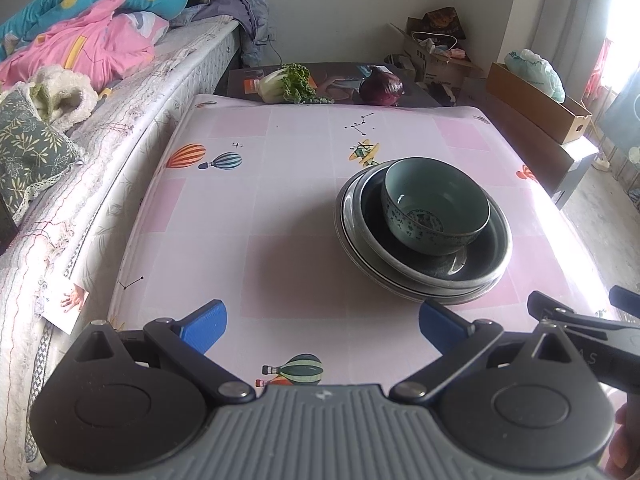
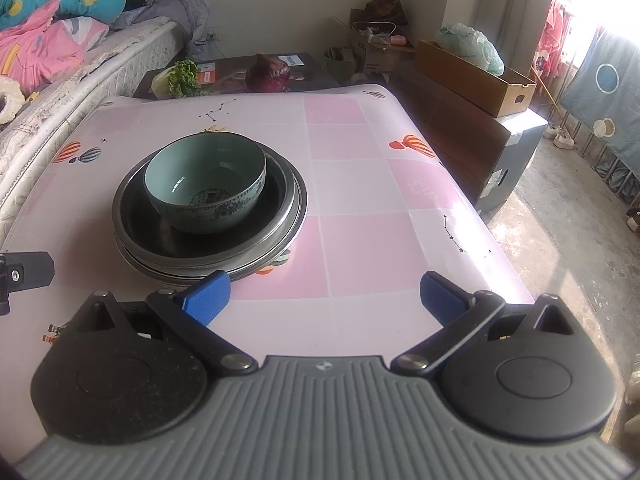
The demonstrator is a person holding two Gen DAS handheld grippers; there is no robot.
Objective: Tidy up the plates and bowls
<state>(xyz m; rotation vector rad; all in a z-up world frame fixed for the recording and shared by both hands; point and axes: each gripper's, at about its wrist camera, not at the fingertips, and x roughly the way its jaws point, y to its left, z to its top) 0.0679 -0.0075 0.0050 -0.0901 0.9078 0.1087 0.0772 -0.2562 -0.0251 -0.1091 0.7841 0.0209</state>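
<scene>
A pale green patterned bowl (image 1: 435, 206) sits inside a dark metal dish (image 1: 484, 256), which rests on a wider plate (image 1: 352, 240), all stacked on the pink tablecloth. The stack also shows in the right wrist view: bowl (image 2: 206, 180), dish (image 2: 280, 200), plate (image 2: 298, 216). My left gripper (image 1: 320, 326) is open and empty, near the table's front edge, left of the stack. My right gripper (image 2: 326, 300) is open and empty, in front of the stack and to its right. Its left finger (image 2: 208, 298) is just in front of the plate's near rim.
The table (image 1: 280, 200) has a pink cloth with balloon prints. A bed (image 1: 100, 100) with bedding runs along the left. A cabbage (image 1: 286, 82) and a purple cabbage (image 1: 382, 86) lie on a dark surface behind the table. Cardboard boxes (image 2: 472, 76) stand at the right.
</scene>
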